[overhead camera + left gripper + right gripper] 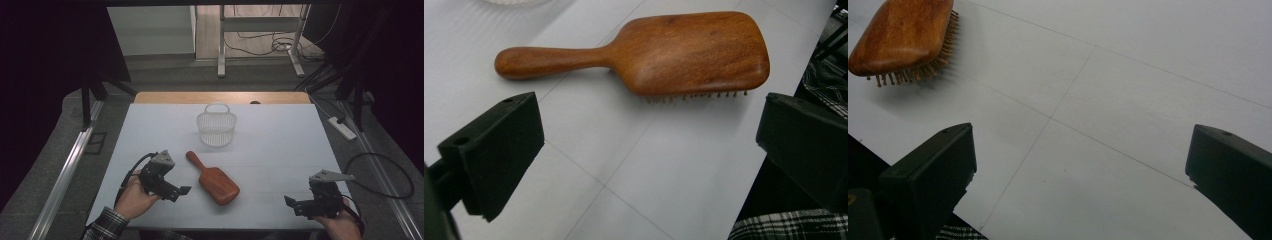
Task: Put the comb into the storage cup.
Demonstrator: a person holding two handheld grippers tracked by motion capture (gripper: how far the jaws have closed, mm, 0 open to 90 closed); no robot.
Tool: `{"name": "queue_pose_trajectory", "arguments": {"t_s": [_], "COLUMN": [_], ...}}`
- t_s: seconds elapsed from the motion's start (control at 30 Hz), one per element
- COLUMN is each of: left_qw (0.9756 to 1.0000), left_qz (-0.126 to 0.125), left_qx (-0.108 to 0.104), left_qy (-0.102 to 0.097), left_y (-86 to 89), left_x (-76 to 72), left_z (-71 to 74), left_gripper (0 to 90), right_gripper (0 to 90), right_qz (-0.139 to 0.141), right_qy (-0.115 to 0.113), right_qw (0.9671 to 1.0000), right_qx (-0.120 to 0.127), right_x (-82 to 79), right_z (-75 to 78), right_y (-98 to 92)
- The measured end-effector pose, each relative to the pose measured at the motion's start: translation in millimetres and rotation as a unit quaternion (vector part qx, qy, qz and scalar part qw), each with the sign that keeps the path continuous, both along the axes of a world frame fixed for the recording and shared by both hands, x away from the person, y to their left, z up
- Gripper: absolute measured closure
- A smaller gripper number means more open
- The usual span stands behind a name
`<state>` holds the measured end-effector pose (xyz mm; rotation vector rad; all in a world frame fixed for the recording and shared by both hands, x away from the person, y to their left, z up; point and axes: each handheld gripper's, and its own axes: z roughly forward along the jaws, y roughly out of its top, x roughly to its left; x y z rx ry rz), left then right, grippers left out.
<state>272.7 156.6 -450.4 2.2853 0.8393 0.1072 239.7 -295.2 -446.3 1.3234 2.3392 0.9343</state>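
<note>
- The wooden hairbrush [214, 180] lies bristles-down on the table [280, 145], between the two grippers and nearer the left one, its handle pointing toward the white wire basket [216, 125] farther back.
- The left gripper [181, 190] hovers just beside the brush with its jaws spread wide and nothing between them; in the left gripper view the brush [649, 52] lies ahead of the jaws, untouched.
- The right gripper [295, 204] sits well apart near the table's front right corner, jaws equally wide and empty; its own view catches one end of the brush [900, 37] at the upper left.
- Judged from this, the work has barely begun: the brush is not yet grasped, and any lifting or placing remains to be done.
- The basket's inside is hard to make out through its mesh; the brush handle is cut off in the right gripper view.
</note>
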Motion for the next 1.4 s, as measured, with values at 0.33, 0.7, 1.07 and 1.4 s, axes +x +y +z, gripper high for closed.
{"name": "queue_pose_trajectory", "arguments": {"t_s": [0.33, 0.7, 1.07, 1.4], "left_qw": [0.9999, 0.9995, 0.9991, 0.9989], "left_qz": [-0.013, -0.028, -0.040, -0.042], "left_qx": [0.005, 0.011, 0.011, 0.022], "left_qy": [0.003, 0.005, 0.008, 0.003], "left_y": [-13.6, -29.6, -46.2, -55.1], "left_x": [13.4, 23.5, 31.5, 35.5], "left_z": [-1.5, -2.9, -1.0, 0.8], "left_gripper": [0.0, 0.0, 0.0, 11.9], "right_gripper": [0.1, 0.1, 0.2, 0.5], "right_qz": [0.001, 0.003, 0.004, 0.004], "right_qy": [0.002, 0.003, 0.004, 0.004], "right_qw": [1.0000, 1.0000, 1.0000, 1.0000], "right_qx": [-0.001, -0.001, -0.001, -0.002], "right_x": [0.4, 0.4, 0.6, 0.6], "right_z": [-0.3, -0.3, -0.4, -0.5], "right_y": [0.1, 0.0, 0.1, 0.0]}}
